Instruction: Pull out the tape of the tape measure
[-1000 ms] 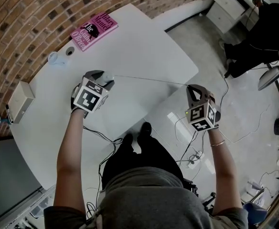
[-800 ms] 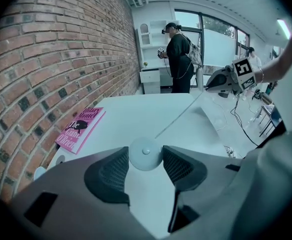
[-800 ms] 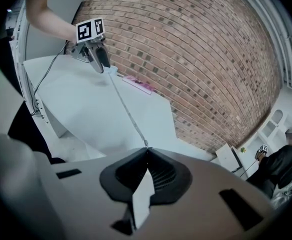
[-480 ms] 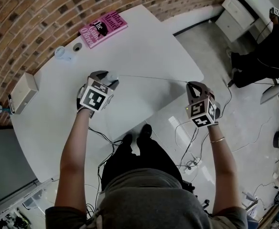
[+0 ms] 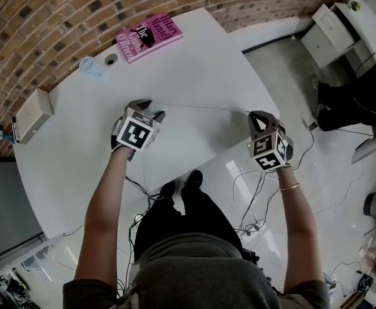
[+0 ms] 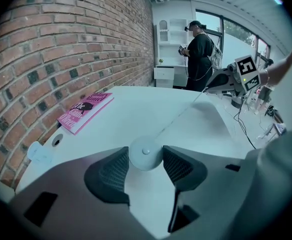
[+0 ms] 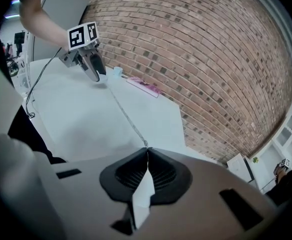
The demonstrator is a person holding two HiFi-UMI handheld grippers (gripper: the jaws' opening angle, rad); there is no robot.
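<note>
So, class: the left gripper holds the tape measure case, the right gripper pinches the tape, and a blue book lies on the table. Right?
Not quite: the left gripper view shows the book is pink, not blue. The rest stands: the left gripper holds the tape measure case, the right gripper pinches the tape, and the book lies on the table.

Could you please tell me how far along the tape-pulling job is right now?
Done: a long stretch of tape spans the table between the grippers. In hand: the left gripper clamps the round tape measure in its fingers; the right gripper is shut on the tape's end. Left: perhaps more pulling; the remaining length isn't visible.
</note>
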